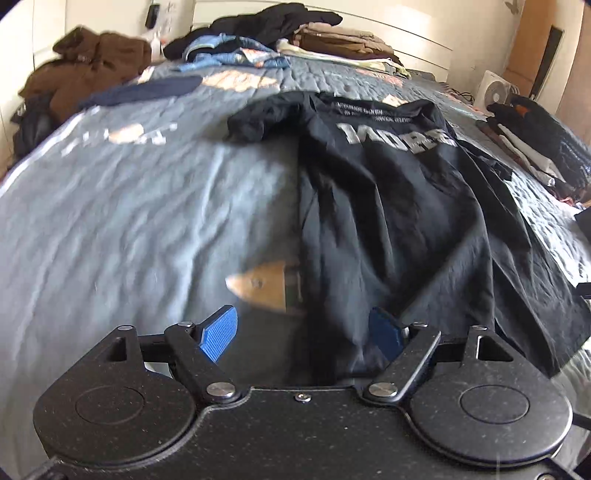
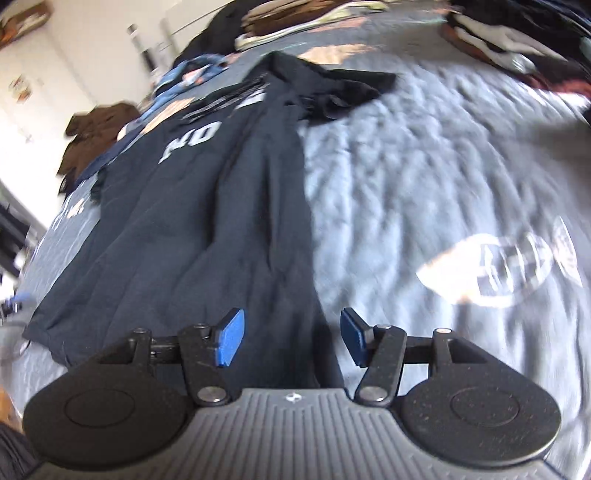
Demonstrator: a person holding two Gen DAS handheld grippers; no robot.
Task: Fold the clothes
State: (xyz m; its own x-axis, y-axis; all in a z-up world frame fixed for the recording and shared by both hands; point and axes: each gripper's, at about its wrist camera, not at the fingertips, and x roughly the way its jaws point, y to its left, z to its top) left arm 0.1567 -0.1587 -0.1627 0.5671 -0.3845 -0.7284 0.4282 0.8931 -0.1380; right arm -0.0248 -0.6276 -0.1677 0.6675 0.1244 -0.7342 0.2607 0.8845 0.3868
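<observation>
Both tools spread wide, left tool (image 1: 303,338), right tool (image 2: 291,338), astride black shirt (image 1: 406,206) hem edges, bare bedspread (image 1: 129,221) outward

We see open grey bedspread (image 1: 122,221) to the left of the black T-shirt (image 1: 399,206), wrinkled but bare, wide enough for a gripper to pass. On the shirt's other side the right wrist view shows another broad bare stretch of cover (image 2: 424,177). The far end is crowded: a brown garment (image 1: 88,70) at the left corner, a heap of dark and blue clothes (image 1: 258,33) along the headboard, and folded stacks (image 1: 532,144) lining the right edge, beside a small white fan (image 1: 495,92). The shirt's bunched sleeve (image 1: 258,125) juts leftward into the free lane.
</observation>
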